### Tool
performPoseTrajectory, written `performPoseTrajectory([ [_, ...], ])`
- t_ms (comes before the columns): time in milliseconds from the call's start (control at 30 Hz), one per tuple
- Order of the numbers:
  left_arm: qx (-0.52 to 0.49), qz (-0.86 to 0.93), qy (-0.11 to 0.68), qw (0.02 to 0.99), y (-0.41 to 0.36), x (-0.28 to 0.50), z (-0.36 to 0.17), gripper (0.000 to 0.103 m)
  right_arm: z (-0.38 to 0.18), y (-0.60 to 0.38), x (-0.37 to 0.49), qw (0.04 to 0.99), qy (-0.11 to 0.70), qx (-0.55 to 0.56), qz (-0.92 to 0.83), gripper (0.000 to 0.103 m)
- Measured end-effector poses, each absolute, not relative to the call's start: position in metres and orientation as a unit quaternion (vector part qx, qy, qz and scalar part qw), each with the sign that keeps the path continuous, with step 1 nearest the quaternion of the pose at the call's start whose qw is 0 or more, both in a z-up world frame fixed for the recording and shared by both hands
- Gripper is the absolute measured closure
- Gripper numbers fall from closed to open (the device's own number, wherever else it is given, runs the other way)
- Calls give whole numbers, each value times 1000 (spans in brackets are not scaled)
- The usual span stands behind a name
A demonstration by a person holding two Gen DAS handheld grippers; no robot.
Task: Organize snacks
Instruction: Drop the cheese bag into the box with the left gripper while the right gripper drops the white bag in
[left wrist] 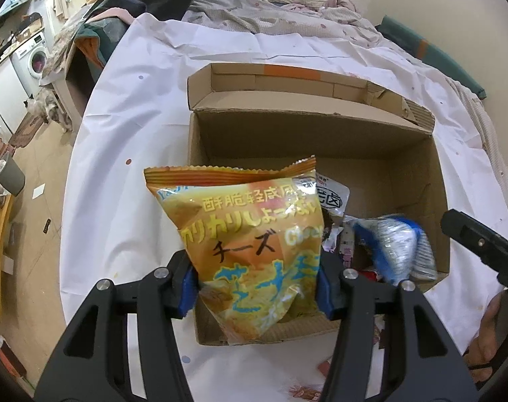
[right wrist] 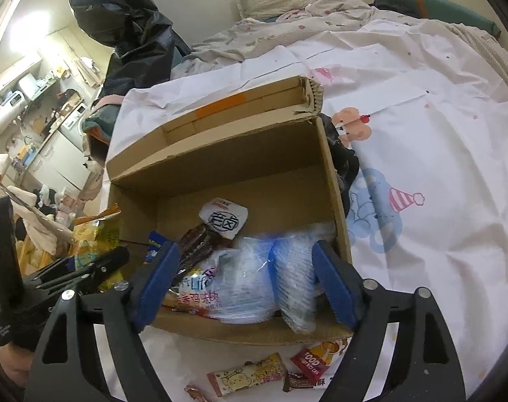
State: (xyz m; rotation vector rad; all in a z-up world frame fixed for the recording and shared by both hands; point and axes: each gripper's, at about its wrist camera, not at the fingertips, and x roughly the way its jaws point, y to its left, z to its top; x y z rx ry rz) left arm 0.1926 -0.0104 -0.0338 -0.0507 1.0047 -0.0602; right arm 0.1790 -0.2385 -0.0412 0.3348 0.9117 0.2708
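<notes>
Clamped between the blue pads of the left claw [left wrist: 257, 288], a crinkly yellow cheese snack bag [left wrist: 250, 238] hangs over the near-left corner of an open cardboard box [left wrist: 435, 181]; its lower end hides part of the box's front wall. The bag is glossy foil with a serrated top seal and Japanese lettering.

Inside the box lies a loose heap: a clear blue-and-white plastic packet [right wrist: 274, 284], blurred and hard to read, a dark reddish wrapper [right wrist: 195, 241] and a white pouch with black characters [right wrist: 225, 222]. What lies under them cannot be made out.

Over the box's near edge, the right claw [right wrist: 245, 284] stands with its fingers apart, gripping nothing; the blue-and-white packet shows between them.

On the bed's white sheet [right wrist: 438, 234], printed with cartoon bears, just in front of the box, lie a cartoon-bear snack bar [right wrist: 250, 373] and a red packet [right wrist: 311, 365], the latter partly cut off by the claw's arm. The box's corrugated flap [left wrist: 287, 83] stands open at the far side.
</notes>
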Motion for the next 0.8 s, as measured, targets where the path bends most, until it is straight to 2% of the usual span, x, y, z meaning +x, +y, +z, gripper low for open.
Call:
performPoseTrajectory([
  [300, -25, -39, 472, 880, -13, 191, -31, 15, -41, -239, 178, 875, 439, 159, 128, 18],
  [800, -38, -34, 470, 881, -8, 187, -26, 14, -38, -239, 177, 879, 436, 149, 124, 18],
])
